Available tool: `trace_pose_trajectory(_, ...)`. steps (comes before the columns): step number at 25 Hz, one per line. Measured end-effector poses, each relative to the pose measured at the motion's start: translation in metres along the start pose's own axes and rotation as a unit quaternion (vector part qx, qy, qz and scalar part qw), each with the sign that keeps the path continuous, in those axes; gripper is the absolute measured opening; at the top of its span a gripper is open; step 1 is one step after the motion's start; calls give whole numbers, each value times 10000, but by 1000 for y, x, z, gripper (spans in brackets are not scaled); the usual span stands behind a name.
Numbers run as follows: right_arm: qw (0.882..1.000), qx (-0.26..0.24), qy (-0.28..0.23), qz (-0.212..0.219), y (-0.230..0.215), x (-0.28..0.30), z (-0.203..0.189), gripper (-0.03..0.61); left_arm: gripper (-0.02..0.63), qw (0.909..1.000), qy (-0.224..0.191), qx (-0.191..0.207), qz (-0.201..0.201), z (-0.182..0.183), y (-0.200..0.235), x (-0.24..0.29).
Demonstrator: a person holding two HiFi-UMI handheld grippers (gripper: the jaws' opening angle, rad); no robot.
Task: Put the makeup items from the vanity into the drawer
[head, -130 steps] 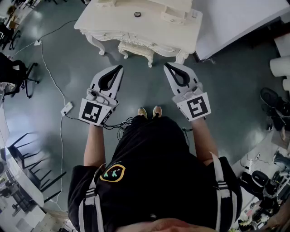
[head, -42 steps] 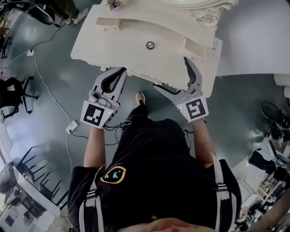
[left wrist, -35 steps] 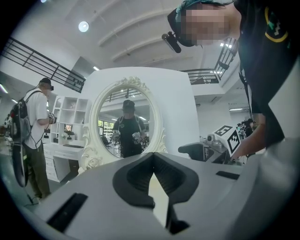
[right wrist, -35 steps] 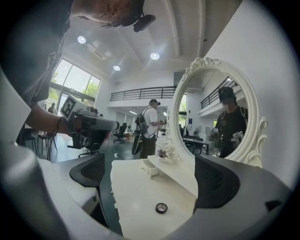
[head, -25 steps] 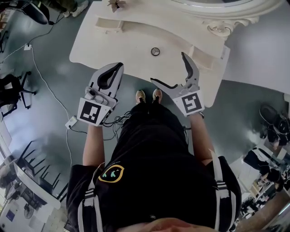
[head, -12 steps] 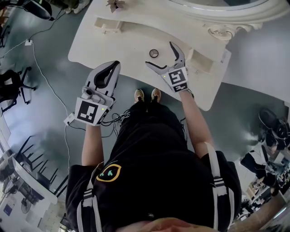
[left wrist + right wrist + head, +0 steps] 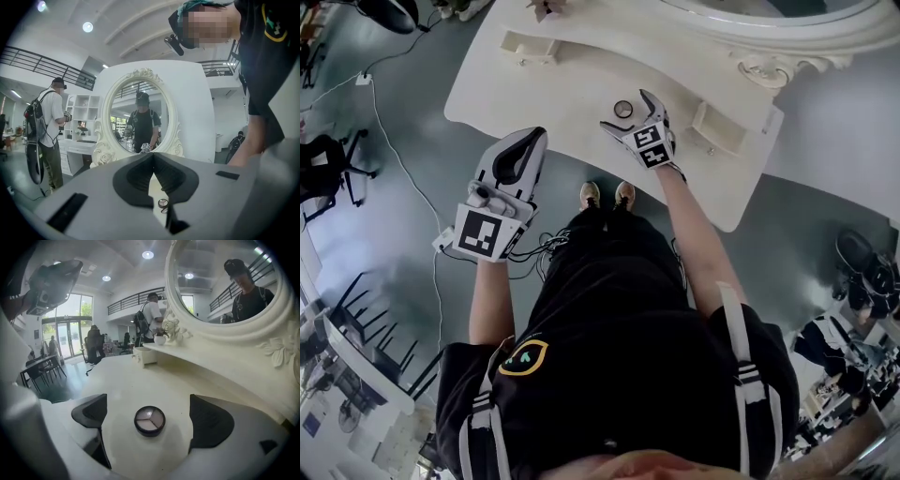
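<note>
Dark-rimmed round compact lies near the vanity top's front edge, centred between the jaws of your right gripper. These are spread wide, have just been closing, and are not yet touching it.

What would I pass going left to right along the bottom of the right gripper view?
dark pad → round eyeshadow compact lying on the vanity top → other dark pad
</note>
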State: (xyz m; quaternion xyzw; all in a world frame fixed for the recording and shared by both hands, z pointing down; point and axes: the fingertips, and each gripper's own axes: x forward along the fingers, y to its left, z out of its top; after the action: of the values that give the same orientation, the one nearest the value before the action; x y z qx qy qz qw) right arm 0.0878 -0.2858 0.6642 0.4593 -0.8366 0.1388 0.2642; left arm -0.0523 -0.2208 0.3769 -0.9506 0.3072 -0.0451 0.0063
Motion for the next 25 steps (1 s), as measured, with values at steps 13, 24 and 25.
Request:
trace_pose_trajectory(13, 9979, -213, 604, 4, -1, 16, -30, 535, 18, 9999, 21, 29, 128, 2, 3, -11)
trace_pose_trajectory(24, 9964, -428, 667, 306, 10, 14, -29, 411, 18, 9998, 20, 70, 180, 3, 0, -18)
trace_pose_trajectory(25, 9957, -487, 693, 365, 12, 14, -29, 389, 18, 9998, 24, 78, 181, 3, -1, -18)
